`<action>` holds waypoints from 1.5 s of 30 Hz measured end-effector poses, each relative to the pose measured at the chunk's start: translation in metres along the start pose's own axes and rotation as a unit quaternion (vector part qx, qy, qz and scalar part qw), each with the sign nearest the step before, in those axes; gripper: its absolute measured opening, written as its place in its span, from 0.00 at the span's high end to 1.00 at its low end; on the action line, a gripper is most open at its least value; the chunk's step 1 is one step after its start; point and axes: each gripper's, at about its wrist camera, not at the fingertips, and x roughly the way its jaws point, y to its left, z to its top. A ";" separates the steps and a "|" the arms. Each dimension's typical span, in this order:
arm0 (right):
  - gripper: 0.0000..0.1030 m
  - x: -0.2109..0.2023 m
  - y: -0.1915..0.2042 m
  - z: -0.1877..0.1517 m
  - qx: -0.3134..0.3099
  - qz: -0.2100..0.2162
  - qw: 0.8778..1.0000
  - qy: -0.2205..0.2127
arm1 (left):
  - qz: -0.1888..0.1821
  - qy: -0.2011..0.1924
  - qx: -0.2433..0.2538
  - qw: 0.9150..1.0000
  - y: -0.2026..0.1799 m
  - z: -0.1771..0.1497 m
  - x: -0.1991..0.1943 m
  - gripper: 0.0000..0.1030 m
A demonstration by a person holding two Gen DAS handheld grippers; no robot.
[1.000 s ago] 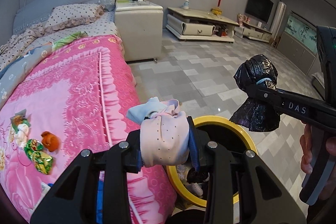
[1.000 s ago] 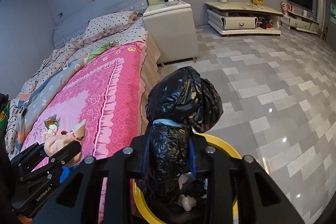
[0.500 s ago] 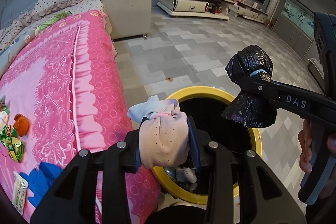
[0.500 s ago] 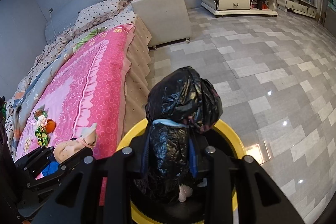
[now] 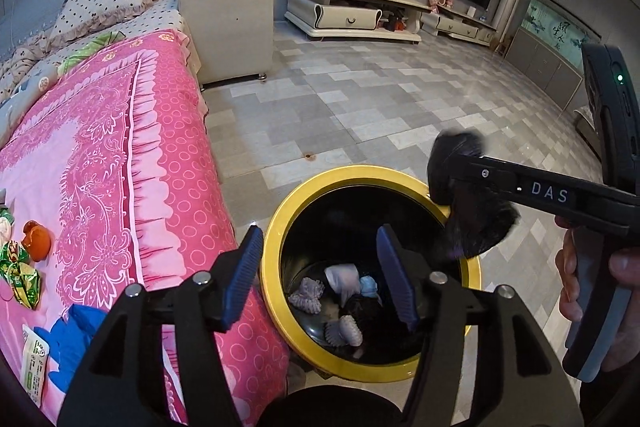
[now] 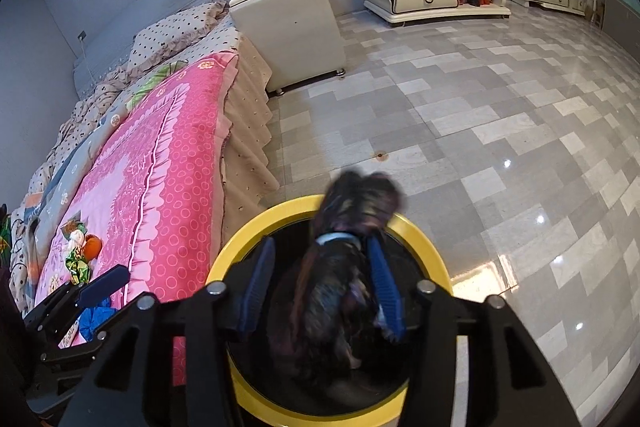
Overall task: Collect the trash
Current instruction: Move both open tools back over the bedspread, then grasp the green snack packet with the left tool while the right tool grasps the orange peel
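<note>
Left wrist camera showed the left gripper (image 5: 320, 267) with its ribbed blue pads spread wide and nothing between them, poised above the yellow-rimmed bin (image 5: 276, 227) standing just beside the bed (image 5: 120, 147). Inside the dark bin lay crumpled pale wads and a small light bundle (image 5: 344, 279), soft scraps that looked light and easily squashed. To the right, the right gripper (image 6: 320, 271) stood over the bin's mouth with its pads parted; the black plastic bag (image 6: 344, 267), knotted at a neck ringed by a pale blue band, appeared blurred between them, touching only one pad, so it seemed let go rather than gripped. Thin and glossy, the bag looked slippery, limp and light, best taken at that cinched neck. On the bed's pink patterned quilt, quite apart from the bin, remained a blue glove-like scrap (image 5: 76, 343), a printed packet (image 5: 34, 367), crinkled green foil wrappers (image 5: 20, 271) and an orange peel-like piece (image 5: 37, 246), all small, light pickings needing a gentle pinch. Beyond stretched glossy grey floor tiles (image 5: 360, 115), a cream bedside cabinet (image 5: 228, 27) and a low TV stand (image 5: 352, 11).
</note>
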 end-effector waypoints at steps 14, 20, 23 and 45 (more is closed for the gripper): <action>0.49 -0.027 0.018 0.000 -0.012 0.015 0.999 -0.030 | 0.046 -0.032 -0.023 0.998 0.050 0.002 -0.037 0.24; 0.48 -0.028 0.050 0.005 -0.035 0.036 0.998 -0.031 | 0.078 -0.049 -0.051 0.994 0.098 0.005 -0.061 0.23; 0.48 -0.026 0.073 0.008 -0.051 0.049 0.997 -0.028 | 0.097 -0.057 -0.068 0.991 0.126 0.005 -0.074 0.23; 0.48 0.045 0.272 -0.011 -0.211 0.133 0.968 0.042 | 0.241 -0.075 -0.202 0.946 0.362 -0.036 -0.150 0.23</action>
